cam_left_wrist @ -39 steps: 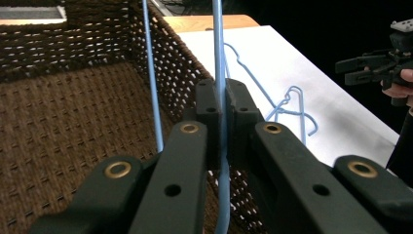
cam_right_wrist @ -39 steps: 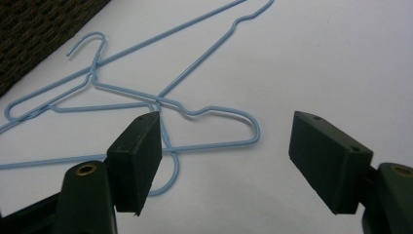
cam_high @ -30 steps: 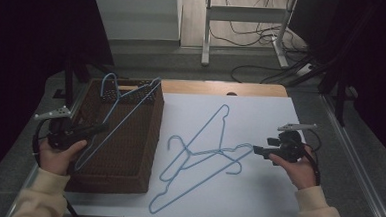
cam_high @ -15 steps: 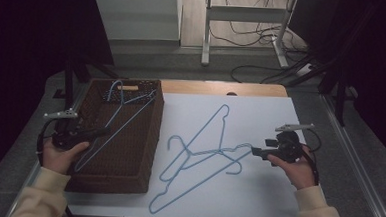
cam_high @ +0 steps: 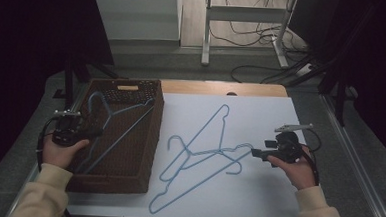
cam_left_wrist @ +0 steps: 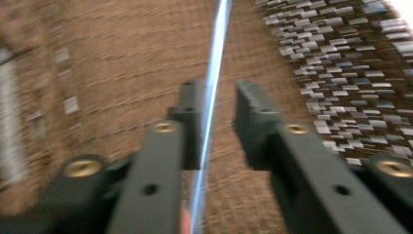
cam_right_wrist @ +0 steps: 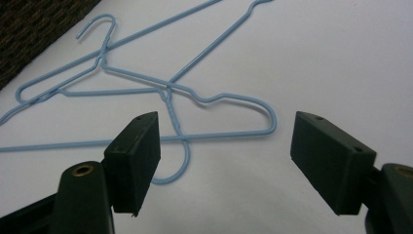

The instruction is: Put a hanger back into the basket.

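Note:
A brown wicker basket (cam_high: 112, 184) stands at the table's left with a blue wire hanger (cam_high: 125, 125) lying slanted inside it. My left gripper (cam_high: 97, 131) is low over the basket. In the left gripper view its jaws (cam_left_wrist: 219, 92) have just been opening; the hanger's wire (cam_left_wrist: 216, 48) runs through the gap, with room beside it. Two more blue hangers (cam_high: 223, 130) (cam_high: 202, 183) lie crossed on the white tabletop. My right gripper (cam_high: 255, 153) rests just right of them, open (cam_right_wrist: 226, 126) and holding nothing, one hanger's shoulder (cam_right_wrist: 219, 100) just ahead.
The white sheet (cam_high: 266, 202) covers the table to the right of the basket. A desk frame and cables (cam_high: 244, 46) stand on the floor beyond the far edge. The basket's woven floor (cam_left_wrist: 122, 48) lies close under the left jaws.
The left hand came down and the hanger, first standing above the basket's rim, now lies inside it. The left jaws have parted around the wire. The right hand kept still.

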{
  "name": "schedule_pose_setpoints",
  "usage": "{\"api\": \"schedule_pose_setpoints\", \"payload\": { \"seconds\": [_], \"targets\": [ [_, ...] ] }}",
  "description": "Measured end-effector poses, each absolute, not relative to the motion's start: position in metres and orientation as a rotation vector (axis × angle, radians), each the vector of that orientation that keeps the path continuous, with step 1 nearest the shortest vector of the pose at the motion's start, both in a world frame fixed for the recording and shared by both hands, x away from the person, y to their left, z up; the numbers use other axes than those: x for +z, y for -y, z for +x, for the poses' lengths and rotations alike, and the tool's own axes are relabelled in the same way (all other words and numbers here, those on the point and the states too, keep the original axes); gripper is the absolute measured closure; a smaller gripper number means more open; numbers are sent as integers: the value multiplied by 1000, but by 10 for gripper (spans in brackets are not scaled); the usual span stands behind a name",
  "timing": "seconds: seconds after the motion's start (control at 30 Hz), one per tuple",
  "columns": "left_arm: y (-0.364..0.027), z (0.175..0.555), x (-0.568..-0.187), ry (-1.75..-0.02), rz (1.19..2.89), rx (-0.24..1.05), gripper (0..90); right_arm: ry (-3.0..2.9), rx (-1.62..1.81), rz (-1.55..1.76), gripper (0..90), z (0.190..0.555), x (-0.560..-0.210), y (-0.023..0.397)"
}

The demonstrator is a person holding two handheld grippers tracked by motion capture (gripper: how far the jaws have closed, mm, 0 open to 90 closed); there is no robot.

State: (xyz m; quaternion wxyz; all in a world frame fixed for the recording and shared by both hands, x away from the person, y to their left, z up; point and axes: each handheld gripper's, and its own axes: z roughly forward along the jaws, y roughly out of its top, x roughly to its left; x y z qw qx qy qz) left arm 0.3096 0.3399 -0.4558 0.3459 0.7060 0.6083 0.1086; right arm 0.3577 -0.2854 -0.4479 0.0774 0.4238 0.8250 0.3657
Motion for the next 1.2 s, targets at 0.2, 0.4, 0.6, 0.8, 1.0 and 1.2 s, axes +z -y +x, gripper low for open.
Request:
{"api": "schedule_pose_setpoints", "payload": {
  "seconds": [0.2,0.4,0.6,0.8,1.0,1.2],
  "targets": [
    [-330,303,-449,-1528,1851,375,479,-2491,1080,1261,262,358,-449,283],
    [-304,288,-431,-1324,1848,352,377,-2505,1072,1252,253,358,-450,282],
    [-271,278,-422,-1165,1879,261,274,-2511,1078,1217,231,356,-450,279],
    [-247,271,-423,-1095,1917,202,215,-2508,1104,1150,225,346,-450,273],
    [-236,266,-427,-1061,1937,196,198,-2497,1133,1114,226,336,-454,268],
    [-226,261,-428,-1005,1960,206,184,-2483,1165,1089,230,326,-452,263]
  ]
}}
